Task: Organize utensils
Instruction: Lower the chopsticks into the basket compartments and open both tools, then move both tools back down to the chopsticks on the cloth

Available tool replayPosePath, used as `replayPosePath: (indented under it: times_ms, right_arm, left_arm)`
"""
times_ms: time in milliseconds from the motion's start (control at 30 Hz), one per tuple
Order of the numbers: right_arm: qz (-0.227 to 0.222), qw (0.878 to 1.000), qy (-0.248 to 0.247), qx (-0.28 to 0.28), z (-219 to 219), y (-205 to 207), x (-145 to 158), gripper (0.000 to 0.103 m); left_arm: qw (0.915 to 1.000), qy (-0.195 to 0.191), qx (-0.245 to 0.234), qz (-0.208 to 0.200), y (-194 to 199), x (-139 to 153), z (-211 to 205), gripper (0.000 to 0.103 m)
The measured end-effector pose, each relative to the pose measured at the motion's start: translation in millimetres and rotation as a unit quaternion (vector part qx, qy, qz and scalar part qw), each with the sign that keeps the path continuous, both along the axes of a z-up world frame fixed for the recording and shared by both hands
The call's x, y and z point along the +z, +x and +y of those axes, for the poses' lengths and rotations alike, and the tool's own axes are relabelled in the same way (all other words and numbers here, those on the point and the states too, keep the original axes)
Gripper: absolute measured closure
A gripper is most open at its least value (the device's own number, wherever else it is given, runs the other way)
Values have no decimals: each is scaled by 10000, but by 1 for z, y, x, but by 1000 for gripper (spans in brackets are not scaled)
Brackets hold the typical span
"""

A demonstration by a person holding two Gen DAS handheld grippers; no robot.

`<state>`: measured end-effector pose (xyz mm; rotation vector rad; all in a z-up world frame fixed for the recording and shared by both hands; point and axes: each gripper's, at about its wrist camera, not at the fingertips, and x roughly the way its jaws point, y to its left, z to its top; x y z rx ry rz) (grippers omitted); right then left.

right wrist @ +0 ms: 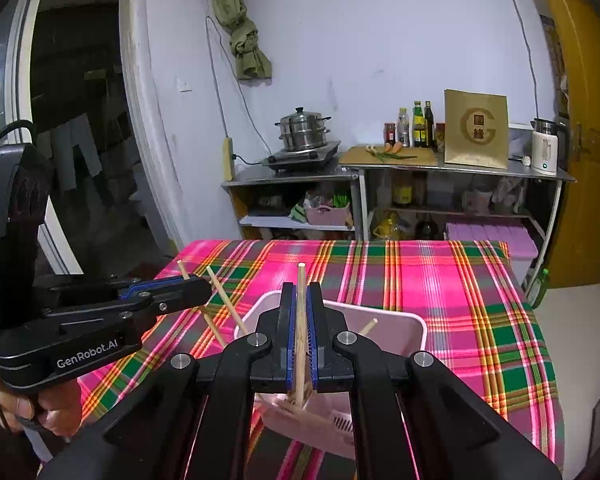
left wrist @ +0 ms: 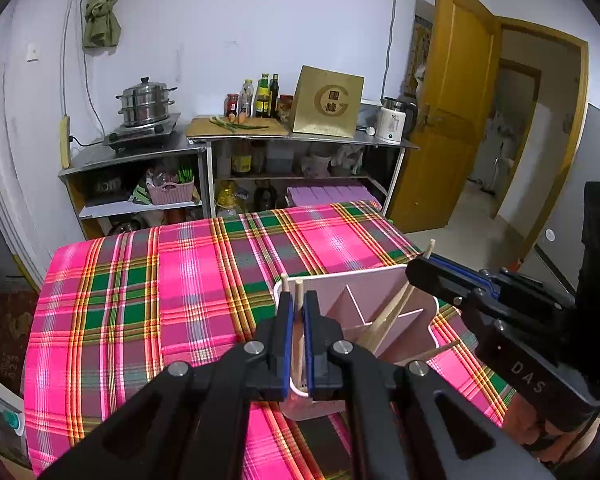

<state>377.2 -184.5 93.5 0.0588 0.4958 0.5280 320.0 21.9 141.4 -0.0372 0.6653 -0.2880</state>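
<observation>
Tongs L [left wrist: 298,312] & R [right wrist: 301,308] each clamp chopstick [right wrist: 301,320] over pink caddy [right wrist: 412,326].

Your surface [left wrist: 148,280] wears a plaid cloth of hot pink crossed with green, yellow and orange stripes; the holder [left wrist: 380,284] you work over is pale pink, the chopsticks [right wrist: 301,320] light tan wood, and each black claw [left wrist: 298,312] has blue pads [right wrist: 311,336]

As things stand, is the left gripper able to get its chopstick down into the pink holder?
Probably yes. The left gripper is shut on a chopstick standing right over the pink holder, whose near compartment looks open; the right gripper works the far side.
</observation>
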Motion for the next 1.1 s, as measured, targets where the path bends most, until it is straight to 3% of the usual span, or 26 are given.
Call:
replayPosePath:
  times_ms: [133,300,600,1100]
  right_arm:
    - [8,10000,2,-9,-3,-5,2,93]
    - [-49,10000,10,-32,-10,-17,5,90]
    - [-276,9996,-26,-47,-32,-69,9,89]
    - [-255,9997,-31,0,-71,-169,-30,89]
  left_arm:
    - [10000,-39,20,-7,-4,0,1,95]
    - [9999,-73,82,-103,-20,3,4,85]
    - [9989,-65,217,-407,-75,5,13,80]
    - [9984,-210,235,-470,-181,-47,7,77]
